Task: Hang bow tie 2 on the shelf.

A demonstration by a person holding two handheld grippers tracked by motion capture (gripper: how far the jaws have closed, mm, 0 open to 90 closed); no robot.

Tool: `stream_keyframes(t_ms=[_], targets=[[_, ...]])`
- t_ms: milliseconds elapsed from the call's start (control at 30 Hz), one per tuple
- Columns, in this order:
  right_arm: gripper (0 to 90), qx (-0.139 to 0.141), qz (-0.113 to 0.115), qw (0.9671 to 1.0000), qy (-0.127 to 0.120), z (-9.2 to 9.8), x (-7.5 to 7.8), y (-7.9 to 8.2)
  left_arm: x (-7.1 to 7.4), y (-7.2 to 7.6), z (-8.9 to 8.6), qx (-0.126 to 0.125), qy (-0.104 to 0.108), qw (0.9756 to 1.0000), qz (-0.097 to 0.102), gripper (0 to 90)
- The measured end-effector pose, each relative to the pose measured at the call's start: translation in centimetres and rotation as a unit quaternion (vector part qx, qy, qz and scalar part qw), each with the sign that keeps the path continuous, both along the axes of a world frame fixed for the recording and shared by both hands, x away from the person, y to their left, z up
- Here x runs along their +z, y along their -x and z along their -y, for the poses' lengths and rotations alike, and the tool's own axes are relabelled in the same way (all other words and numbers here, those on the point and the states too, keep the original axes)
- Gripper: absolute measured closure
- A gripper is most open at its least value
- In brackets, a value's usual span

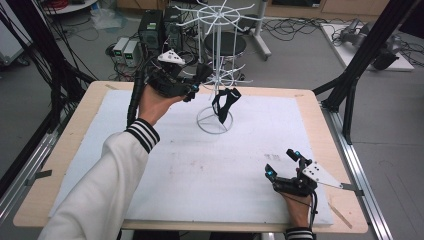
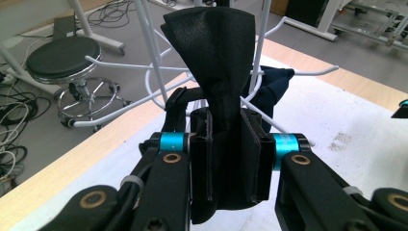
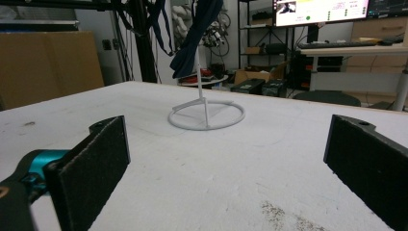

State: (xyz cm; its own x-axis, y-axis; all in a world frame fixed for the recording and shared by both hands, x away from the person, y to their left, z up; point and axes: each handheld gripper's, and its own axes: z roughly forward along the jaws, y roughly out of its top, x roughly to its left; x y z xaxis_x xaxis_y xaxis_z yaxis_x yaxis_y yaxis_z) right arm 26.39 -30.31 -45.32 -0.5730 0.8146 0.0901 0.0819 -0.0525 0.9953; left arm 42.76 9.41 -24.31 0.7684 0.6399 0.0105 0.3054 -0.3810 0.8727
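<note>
A white wire rack (image 1: 216,55) with hooked arms stands on a ring base (image 1: 214,121) at the back middle of the table. A dark cloth piece (image 1: 225,102) hangs from one of its lower hooks. My left gripper (image 1: 199,77) is raised beside the rack, just left of its pole. In the left gripper view, this gripper (image 2: 226,159) is shut on a black cloth strip (image 2: 219,53), which stands up between the pads, with the dark blue cloth (image 2: 274,86) on a hook behind. My right gripper (image 1: 282,162) rests open near the front right; nothing lies between its pads (image 3: 96,163).
A white mat (image 1: 215,165) covers most of the wooden table (image 1: 75,135). A black stool (image 1: 225,45), computer boxes (image 1: 150,27) and cables sit on the floor behind. Black frame struts (image 1: 360,60) rise at the right. The rack's ring base (image 3: 207,115) stands ahead of my right gripper.
</note>
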Motion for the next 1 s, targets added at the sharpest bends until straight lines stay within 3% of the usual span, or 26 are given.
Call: stream_keyframes(t_ms=[467,567,633,700,833,933,1000], targets=[[1.4,0.001,-0.001,1.0000,-0.002,0.0,0.0,0.0,-0.6,-0.2,1.0,0.001,-0.007,0.9999,-0.009,73.2],[1.4,0.002,-0.001,1.0000,-0.002,0.0,0.0,0.0,-0.7,-0.2,1.0,0.002,-0.003,0.9999,-0.013,60.0],[1.4,0.002,0.003,1.0000,0.000,0.1,0.0,0.0,-0.7,-0.1,1.0,-0.006,-0.004,0.9999,-0.008,36.0],[1.4,0.001,0.004,1.0000,0.002,0.1,0.0,0.0,-0.7,0.0,0.8,-0.013,0.009,0.9998,-0.010,14.9],[1.4,0.001,0.002,1.0000,0.000,0.0,0.0,0.0,-0.6,0.7,0.2,-0.038,0.036,0.9984,0.020,11.3],[1.4,0.002,-0.003,1.0000,-0.003,0.0,0.0,0.0,-0.7,1.4,-0.7,-0.056,0.054,0.9958,0.048,11.3],[1.4,0.001,0.000,1.0000,0.000,0.1,0.0,0.0,-0.8,1.8,-1.5,-0.063,0.070,0.9939,0.057,11.3]])
